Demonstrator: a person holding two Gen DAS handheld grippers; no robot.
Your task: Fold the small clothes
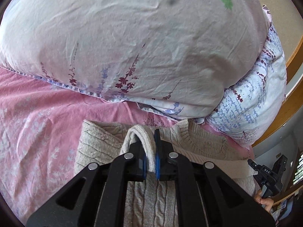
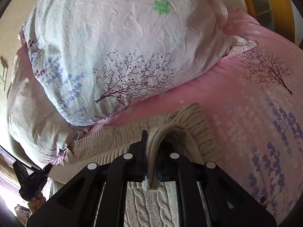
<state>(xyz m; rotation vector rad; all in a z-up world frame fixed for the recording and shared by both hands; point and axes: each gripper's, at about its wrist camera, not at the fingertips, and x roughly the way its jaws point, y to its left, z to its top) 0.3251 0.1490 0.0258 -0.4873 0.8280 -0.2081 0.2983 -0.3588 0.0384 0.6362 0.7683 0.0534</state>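
Both tongs are clamped on the beige cable-knit sweater [image 1: 106, 145], which lies on the pink bed sheet [image 1: 37, 113] just below the floral duvet [image 1: 132, 37]. The left tongs [image 1: 150, 162] and right tongs [image 2: 151, 162] each pinch a raised ribbed edge. The fold seems underway; next, both edges likely need carrying across evenly.
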